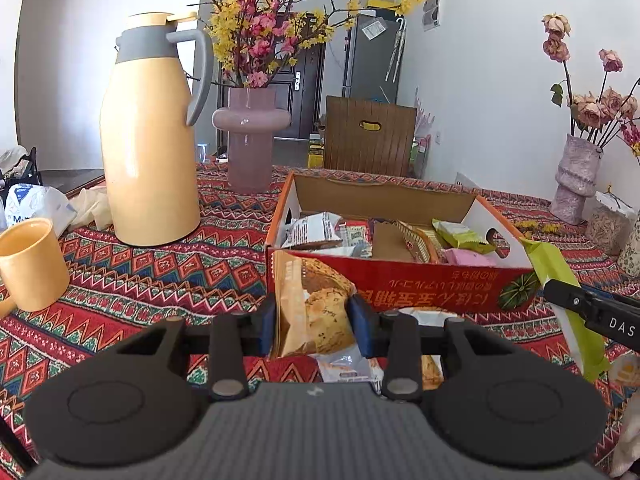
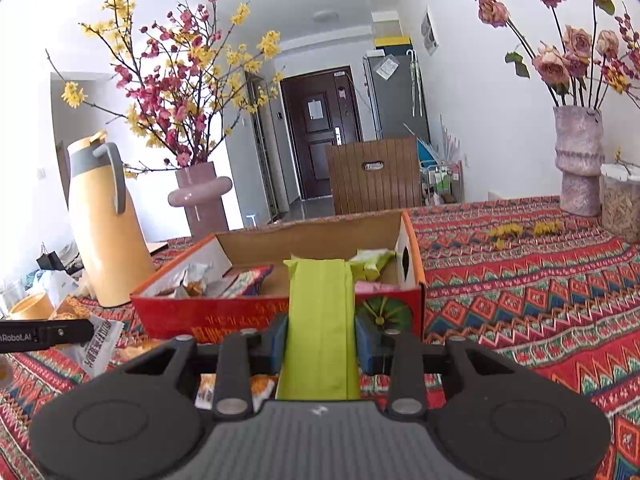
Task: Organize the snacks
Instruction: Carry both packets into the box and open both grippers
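Left gripper (image 1: pixel 314 322) clamped on a clear-wrapped golden pastry packet (image 1: pixel 316 312), held just before the open red cardboard snack box (image 1: pixel 400 280). Right gripper (image 2: pixel 320 344) pinching a long lime-green snack packet (image 2: pixel 320 320), upright against the box's near wall, above the patterned red tablecloth (image 2: pixel 520 300).

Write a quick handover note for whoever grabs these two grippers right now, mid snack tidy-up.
Left gripper: shut on an orange biscuit packet.
Right gripper: shut on a green snack packet.
Both are held just short of the red cardboard box on the patterned tablecloth.
Done: several snacks already lie in the box.
Left: drop both packets in, then collect the loose packets on the cloth below the left gripper.
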A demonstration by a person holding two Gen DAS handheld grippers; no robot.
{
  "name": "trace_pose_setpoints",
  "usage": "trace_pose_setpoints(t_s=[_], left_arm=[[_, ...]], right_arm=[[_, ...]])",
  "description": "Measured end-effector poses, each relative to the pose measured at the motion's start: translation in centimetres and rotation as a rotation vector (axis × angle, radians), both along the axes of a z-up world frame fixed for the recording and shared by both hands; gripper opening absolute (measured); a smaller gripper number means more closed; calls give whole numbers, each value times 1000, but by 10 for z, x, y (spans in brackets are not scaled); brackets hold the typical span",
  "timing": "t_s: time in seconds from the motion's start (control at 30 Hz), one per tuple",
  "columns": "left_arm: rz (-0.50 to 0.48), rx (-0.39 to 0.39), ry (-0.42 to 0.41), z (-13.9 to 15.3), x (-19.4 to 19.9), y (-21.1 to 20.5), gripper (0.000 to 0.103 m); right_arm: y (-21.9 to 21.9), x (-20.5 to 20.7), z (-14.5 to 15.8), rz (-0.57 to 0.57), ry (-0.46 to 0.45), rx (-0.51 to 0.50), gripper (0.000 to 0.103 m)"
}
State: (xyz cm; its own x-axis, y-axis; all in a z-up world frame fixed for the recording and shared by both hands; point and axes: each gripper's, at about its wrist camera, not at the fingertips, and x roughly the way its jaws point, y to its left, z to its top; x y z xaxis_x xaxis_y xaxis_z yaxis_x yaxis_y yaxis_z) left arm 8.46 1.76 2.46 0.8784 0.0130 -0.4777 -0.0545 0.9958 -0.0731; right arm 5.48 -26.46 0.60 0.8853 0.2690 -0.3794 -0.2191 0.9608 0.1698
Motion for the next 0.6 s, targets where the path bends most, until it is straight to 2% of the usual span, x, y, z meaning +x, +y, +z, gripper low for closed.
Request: trace_pose_setpoints(t_s=[0.6], left_arm=[[5,-1,-109,40,44,-15,39]], right_arm=[[21,56,37,7,-82,11,34]])
